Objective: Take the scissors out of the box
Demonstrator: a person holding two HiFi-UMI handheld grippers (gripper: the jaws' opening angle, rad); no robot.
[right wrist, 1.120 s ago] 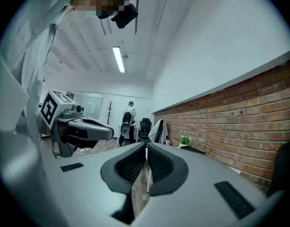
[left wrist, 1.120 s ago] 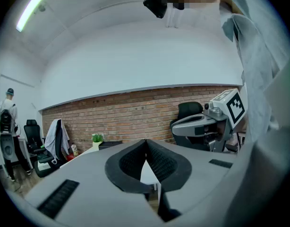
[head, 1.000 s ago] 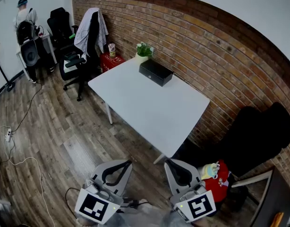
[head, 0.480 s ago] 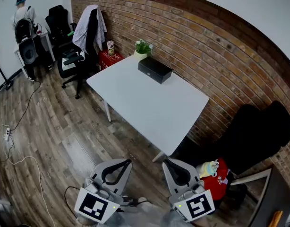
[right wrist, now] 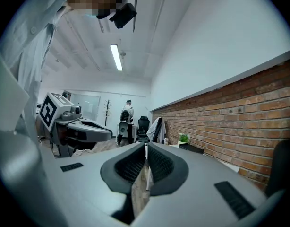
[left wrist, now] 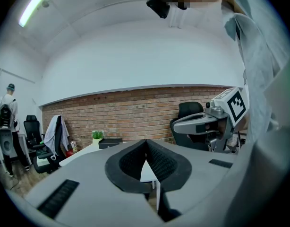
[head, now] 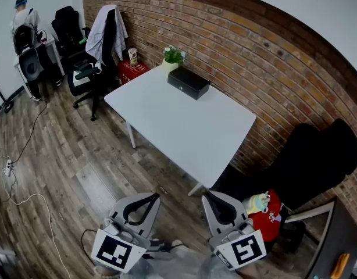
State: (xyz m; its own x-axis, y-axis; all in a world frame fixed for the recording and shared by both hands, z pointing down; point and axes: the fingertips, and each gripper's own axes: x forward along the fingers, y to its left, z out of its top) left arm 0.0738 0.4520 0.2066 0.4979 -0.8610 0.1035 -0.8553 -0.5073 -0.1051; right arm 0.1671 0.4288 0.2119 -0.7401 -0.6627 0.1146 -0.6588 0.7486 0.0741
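Note:
A closed black box point(head: 189, 82) lies on the far part of the white table point(head: 178, 127), by the brick wall; the same box point(left wrist: 110, 143) shows small in the left gripper view, and the box point(right wrist: 192, 148) again in the right gripper view. No scissors are visible. My left gripper point(head: 156, 195) is held low at the bottom of the head view, over the wooden floor, well short of the table, jaws shut and empty. My right gripper point(head: 204, 196) hangs beside it, also shut and empty. The left gripper's tips point(left wrist: 145, 141) and the right gripper's tips point(right wrist: 146, 144) meet.
A small potted plant point(head: 172, 55) stands by the box at the table's far corner. Office chairs point(head: 100, 45) and a red cabinet point(head: 131, 70) stand beyond the table. A black chair point(head: 309, 164) and a red bag point(head: 270, 217) sit at right. A person point(head: 21, 17) stands far left. Cables point(head: 27, 199) cross the floor.
The head view has shifted slightly, so the table and box sit a little higher and further left. Both grippers stay low and shut.

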